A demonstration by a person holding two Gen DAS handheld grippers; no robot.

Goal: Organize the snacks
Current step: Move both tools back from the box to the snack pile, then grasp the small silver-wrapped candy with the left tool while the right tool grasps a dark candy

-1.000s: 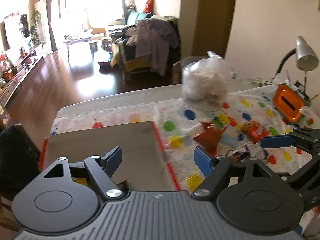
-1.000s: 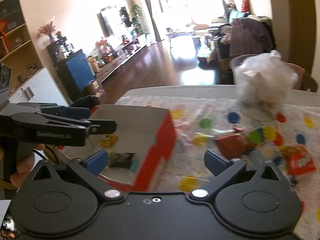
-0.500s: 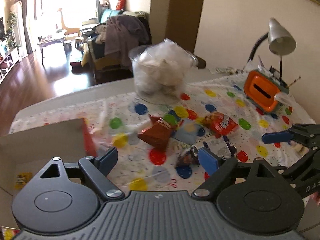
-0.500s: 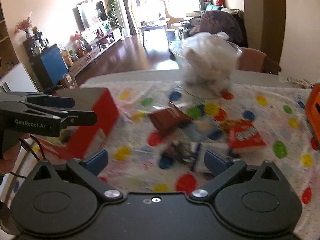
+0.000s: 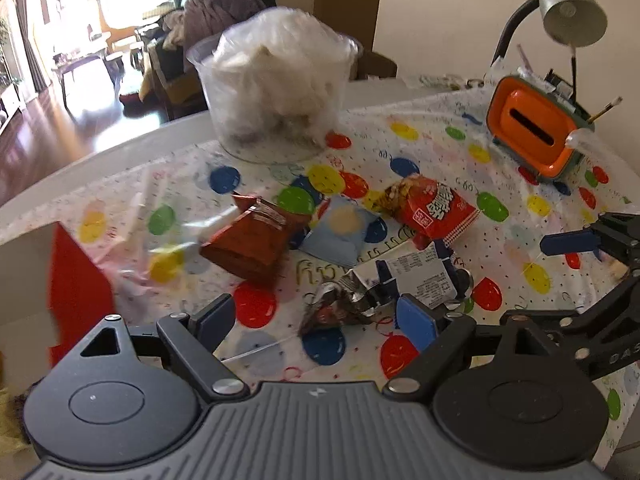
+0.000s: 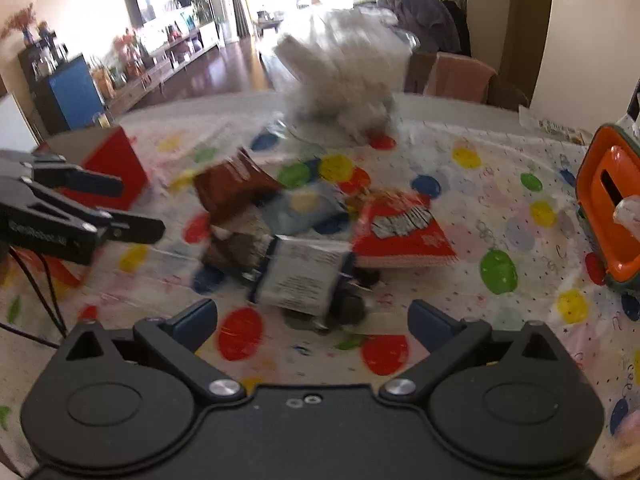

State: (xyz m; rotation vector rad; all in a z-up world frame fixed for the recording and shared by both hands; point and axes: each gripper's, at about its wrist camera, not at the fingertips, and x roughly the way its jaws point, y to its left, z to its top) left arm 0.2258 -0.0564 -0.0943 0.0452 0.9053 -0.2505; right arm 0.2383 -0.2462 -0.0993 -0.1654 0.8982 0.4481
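Both grippers have swung from the red cardboard box (image 5: 76, 280) to five snack packets (image 5: 430, 210) on the polka-dot tablecloth (image 5: 500, 184). Left gripper (image 5: 316, 320) and right gripper (image 6: 314, 322) tilt downward, jaws spread, empty.

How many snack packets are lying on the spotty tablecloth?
5 that I can see: brown packet on the left, pale blue packet in the middle, red packet on the right, white-label packet and crumpled silver packet nearest. More may hide underneath.

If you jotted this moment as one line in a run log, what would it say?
left tool: open, empty | right tool: open, empty | snack packets: loose on dotted cloth | box: at left
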